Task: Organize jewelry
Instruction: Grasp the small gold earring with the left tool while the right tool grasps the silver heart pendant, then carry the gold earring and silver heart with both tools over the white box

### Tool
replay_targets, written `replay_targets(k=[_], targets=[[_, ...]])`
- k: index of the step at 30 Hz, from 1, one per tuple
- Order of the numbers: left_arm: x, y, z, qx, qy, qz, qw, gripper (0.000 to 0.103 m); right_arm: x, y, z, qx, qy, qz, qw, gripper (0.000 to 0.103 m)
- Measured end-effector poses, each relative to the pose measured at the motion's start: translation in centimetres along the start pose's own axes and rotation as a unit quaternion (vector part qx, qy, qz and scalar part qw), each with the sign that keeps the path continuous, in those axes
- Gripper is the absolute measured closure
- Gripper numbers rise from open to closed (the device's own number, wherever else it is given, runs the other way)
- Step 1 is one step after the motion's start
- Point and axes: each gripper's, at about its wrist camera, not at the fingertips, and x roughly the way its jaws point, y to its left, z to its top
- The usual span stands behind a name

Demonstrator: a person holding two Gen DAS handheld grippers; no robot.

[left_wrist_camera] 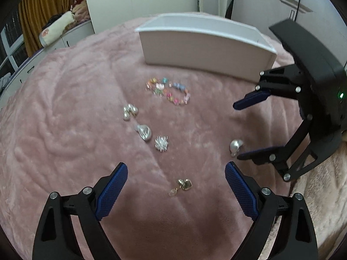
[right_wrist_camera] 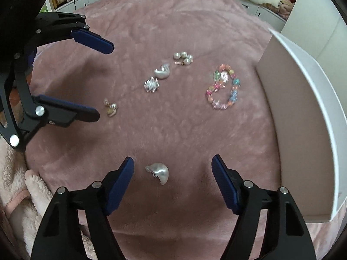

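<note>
So everything's laid out on a pink fuzzy blanket [left_wrist_camera: 65, 108], looks like a bed. Going left to right in the left wrist view: a cluster of silver pearl earrings [left_wrist_camera: 130, 111], then a chunky silver earring [left_wrist_camera: 143, 132], a spiky sparkly silver piece [left_wrist_camera: 161, 144], and above those a colorful beaded bracelet [left_wrist_camera: 168, 92] lying just in front of the white box [left_wrist_camera: 206, 47], which sits toward the far edge of the blanket.

The left claw [left_wrist_camera: 176, 189] hangs spread wide over a small gold earring [left_wrist_camera: 181, 186], which sits between the blue pads without either one touching it.

Further right, a silver dome earring [right_wrist_camera: 157, 173] lies between the pads of the right claw [right_wrist_camera: 172, 181]. That claw is spread too, not quite as wide, and its pads are clear of the earring on both sides. The white box stands along the right side in that view.
</note>
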Motion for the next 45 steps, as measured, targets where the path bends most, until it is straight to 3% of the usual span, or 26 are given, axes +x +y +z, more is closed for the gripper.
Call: replay_targets(k=[4, 12, 19, 24, 26, 37, 45], targets=[[1.5, 0.3, -0.6, -0.001, 0.030, -0.007, 0.9995, 0.026, 1.0, 0.4, -0.4, -0.001, 0.016, 0.008, 1.000, 0.034], [2.7, 0.5, -1.2, -0.006, 0.060, -0.018, 0.9980, 0.038, 2.0, 0.4, -1.4, 0.004, 0.042, 0.017, 0.999, 0.037], [2.9, 0.7, -1.3, -0.013, 0.071, -0.022, 0.9972, 0.060, 1.9, -0.5, -1.8, 0.027, 0.043, 0.027, 0.998, 0.068], [2.9, 0.9, -1.5, -0.017, 0.073, -0.027, 0.9968, 0.073, 2.2, -0.8, -1.5, 0.024, 0.043, 0.029, 0.998, 0.080], [2.8, 0.8, -1.7, -0.015, 0.075, -0.032, 0.9966, 0.090, 2.2, -1.0, -1.5, 0.025, 0.042, 0.029, 0.998, 0.082], [2.5, 0.8, -1.7, -0.022, 0.072, -0.025, 0.9969, 0.092, -0.1, -0.8, -2.2, 0.037, 0.022, 0.023, 0.999, 0.082], [1.0, 1.7, -0.6, -0.050, 0.047, -0.029, 0.9972, 0.093, -1.9, -2.2, -1.9, 0.057, -0.016, 0.016, 0.998, 0.084]])
